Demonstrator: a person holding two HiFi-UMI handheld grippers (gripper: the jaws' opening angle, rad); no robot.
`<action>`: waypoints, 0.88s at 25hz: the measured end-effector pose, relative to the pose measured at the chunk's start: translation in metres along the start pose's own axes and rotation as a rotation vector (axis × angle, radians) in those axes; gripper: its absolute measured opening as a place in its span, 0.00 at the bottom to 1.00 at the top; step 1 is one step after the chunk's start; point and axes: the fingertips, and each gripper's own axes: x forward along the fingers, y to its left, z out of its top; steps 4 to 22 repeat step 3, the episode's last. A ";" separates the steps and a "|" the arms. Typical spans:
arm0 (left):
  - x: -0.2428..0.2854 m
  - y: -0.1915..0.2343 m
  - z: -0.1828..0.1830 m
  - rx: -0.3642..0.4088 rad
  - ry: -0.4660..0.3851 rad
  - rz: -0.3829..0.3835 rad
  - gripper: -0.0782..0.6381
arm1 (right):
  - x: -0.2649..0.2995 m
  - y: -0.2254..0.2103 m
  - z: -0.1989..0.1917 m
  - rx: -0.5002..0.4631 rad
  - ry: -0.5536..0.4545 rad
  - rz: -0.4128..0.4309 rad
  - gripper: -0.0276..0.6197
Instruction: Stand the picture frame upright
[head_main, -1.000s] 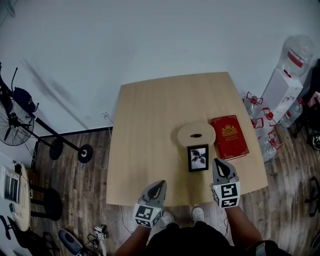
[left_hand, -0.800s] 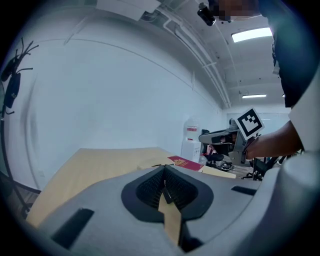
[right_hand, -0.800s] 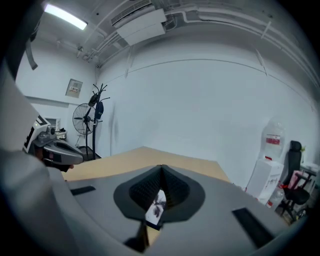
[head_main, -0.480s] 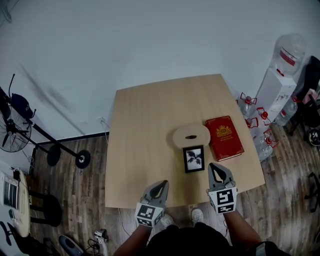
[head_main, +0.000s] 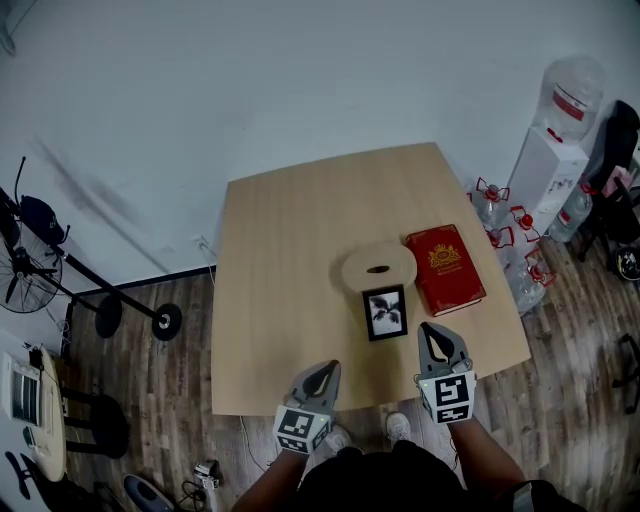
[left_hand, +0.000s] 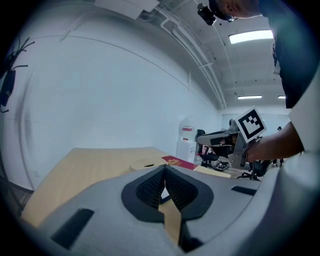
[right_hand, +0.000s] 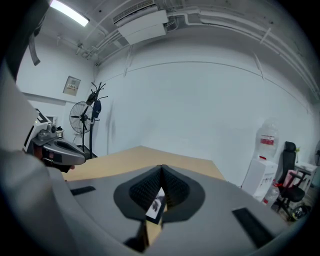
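The picture frame (head_main: 385, 312), black-edged with a dark leaf print, lies on the wooden table (head_main: 280, 280) with its picture facing up, touching the near edge of a round wooden board (head_main: 378, 268). My right gripper (head_main: 431, 327) is shut and empty, a short way to the near right of the frame. In the right gripper view the frame (right_hand: 155, 205) shows just past the closed tips (right_hand: 161, 167). My left gripper (head_main: 327, 366) hovers shut and empty over the table's near edge, left of the frame; its jaws meet at the tip (left_hand: 163, 167).
A red book (head_main: 445, 268) lies right of the board. A water dispenser (head_main: 553, 160) and several bottles (head_main: 505, 225) stand on the floor right of the table. A fan (head_main: 20, 250) and a stool (head_main: 95, 420) are at the left.
Both grippers have drifted a little while staying shut near the table's front edge. The frame, board and book keep their places on the table.
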 end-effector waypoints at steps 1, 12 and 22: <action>0.000 0.000 0.000 0.000 0.000 0.000 0.11 | 0.000 -0.001 -0.002 0.005 0.001 -0.003 0.06; 0.000 -0.001 0.000 0.001 -0.001 0.001 0.11 | -0.001 -0.003 -0.007 0.017 0.004 -0.009 0.06; 0.000 -0.001 0.000 0.001 -0.001 0.001 0.11 | -0.001 -0.003 -0.007 0.017 0.004 -0.009 0.06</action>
